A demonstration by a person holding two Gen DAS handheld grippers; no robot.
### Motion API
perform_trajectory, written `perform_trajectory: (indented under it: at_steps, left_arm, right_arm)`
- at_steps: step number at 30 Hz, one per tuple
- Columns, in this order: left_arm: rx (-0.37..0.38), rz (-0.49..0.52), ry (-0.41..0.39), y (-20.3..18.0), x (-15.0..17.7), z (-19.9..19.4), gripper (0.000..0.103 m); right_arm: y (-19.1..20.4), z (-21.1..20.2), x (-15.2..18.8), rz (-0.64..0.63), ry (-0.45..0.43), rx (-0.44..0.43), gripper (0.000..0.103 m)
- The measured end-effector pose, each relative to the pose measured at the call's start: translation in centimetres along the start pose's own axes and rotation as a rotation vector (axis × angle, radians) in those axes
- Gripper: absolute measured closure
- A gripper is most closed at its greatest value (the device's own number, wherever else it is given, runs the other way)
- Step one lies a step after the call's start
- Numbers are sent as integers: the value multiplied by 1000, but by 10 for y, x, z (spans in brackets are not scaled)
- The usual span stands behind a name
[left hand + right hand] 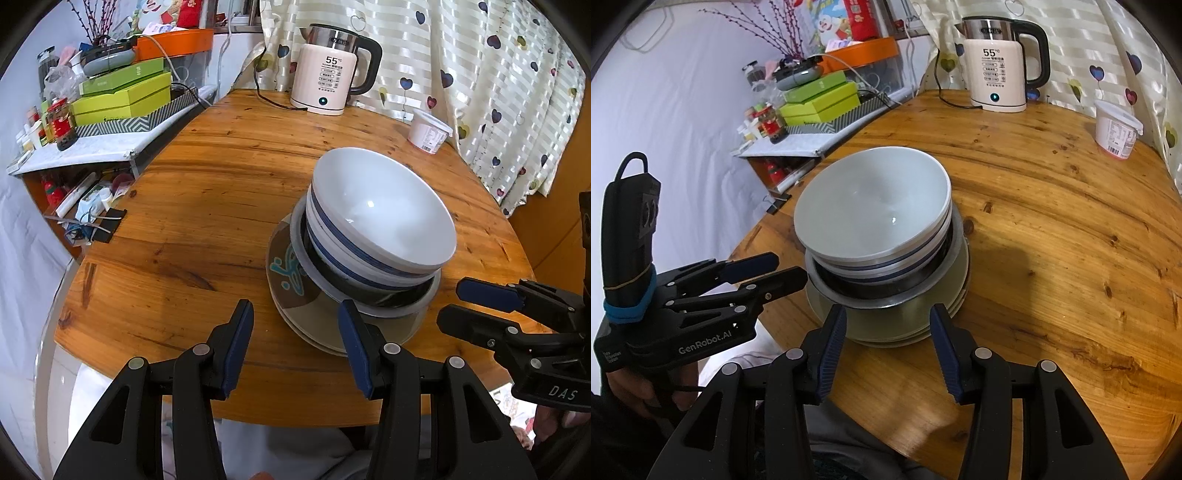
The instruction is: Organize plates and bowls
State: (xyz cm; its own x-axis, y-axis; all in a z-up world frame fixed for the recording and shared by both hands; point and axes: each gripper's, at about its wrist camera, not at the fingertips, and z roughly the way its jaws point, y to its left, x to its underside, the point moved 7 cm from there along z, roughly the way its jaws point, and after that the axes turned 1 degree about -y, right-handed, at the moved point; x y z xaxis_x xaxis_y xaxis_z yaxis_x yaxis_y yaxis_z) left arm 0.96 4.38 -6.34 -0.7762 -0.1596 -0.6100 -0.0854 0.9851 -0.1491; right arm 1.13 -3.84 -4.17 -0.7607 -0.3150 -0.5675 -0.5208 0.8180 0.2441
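Both sets of jaws are standing apart and gripping nothing, the left gripper and the right gripper each hanging just short of the near edge of the stack: white blue-banded ceramic bowls nested in a steel-rimmed dark bowl, sitting on beige patterned plates. Everything is already gathered into one pile on the round wooden bench, so the sorting is looking finished or nearly so, and any further move is calling for a careful hold on a rim. Both hands are tilting steeply downward, flanking the pile.
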Motion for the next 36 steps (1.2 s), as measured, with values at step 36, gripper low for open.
perform_trajectory:
  at_steps: [36]
  left_arm:
    - [-47, 15, 13, 2, 5, 2, 54]
  right_arm:
    - [0, -1, 1, 1, 0, 1, 53]
